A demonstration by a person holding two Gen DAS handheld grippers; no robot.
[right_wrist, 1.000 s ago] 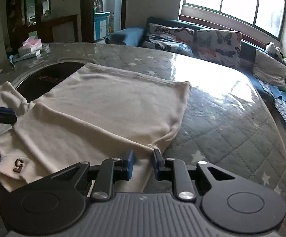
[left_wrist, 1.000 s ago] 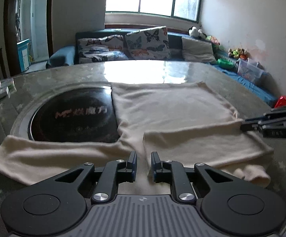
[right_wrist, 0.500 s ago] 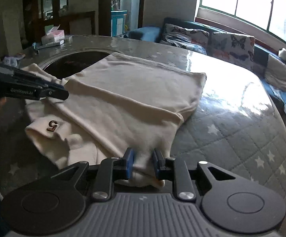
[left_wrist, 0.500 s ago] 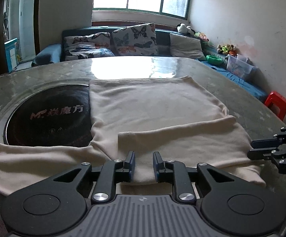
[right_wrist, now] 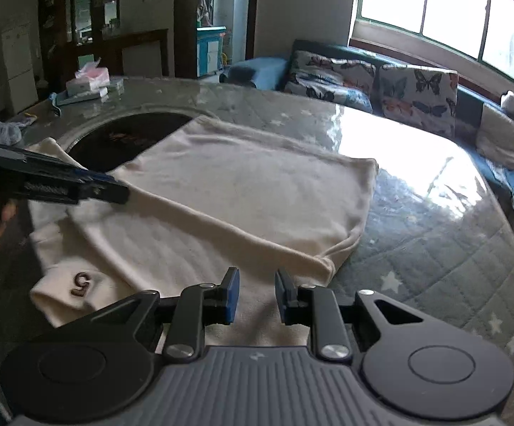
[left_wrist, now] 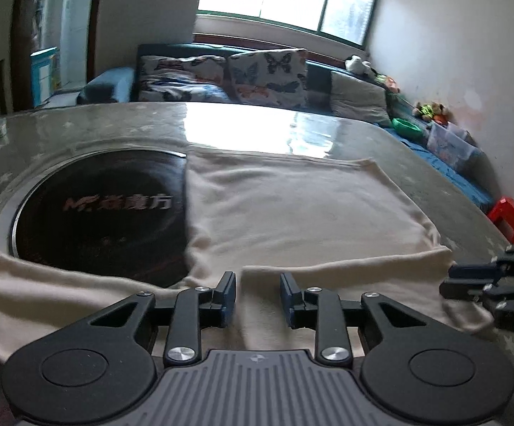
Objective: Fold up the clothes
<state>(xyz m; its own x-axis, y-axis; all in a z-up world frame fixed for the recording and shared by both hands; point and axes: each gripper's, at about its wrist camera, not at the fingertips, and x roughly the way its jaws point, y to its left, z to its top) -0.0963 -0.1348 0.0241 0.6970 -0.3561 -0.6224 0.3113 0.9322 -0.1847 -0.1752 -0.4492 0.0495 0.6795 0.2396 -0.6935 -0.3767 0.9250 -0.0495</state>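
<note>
Table: large, rounded, under a glossy quilted star-print cover; a dark round inset plate sits in it left of centre.

Garment: cream long-sleeved top lying flat on the table, hem toward the window. One sleeve is folded across the body, its cuff, marked "5", ending at the near edge. The other sleeve lies spread out sideways past the inset plate. So the top is part-folded: one side in, the other out.

Left gripper: jaws apart with a clear gap, nothing between them; it hangs low over the folded sleeve's end near the collar. Right gripper: likewise parted and empty, just above the fabric at the shoulder fold. Whether either set of tips touches the cloth is hard to tell through the fisheye blur.

Reason for placement, as a judgement: the tongs sit at the two ends of the laid-over sleeve, which fits letting go of a completed fold.

Versus the earlier frames: both pairs of jaws were nearly closed, cloth at their tips; now both stand wider. The folded sleeve lies in much the same place. The left gripper, seen from the right view, reaches further over the garment.
</note>
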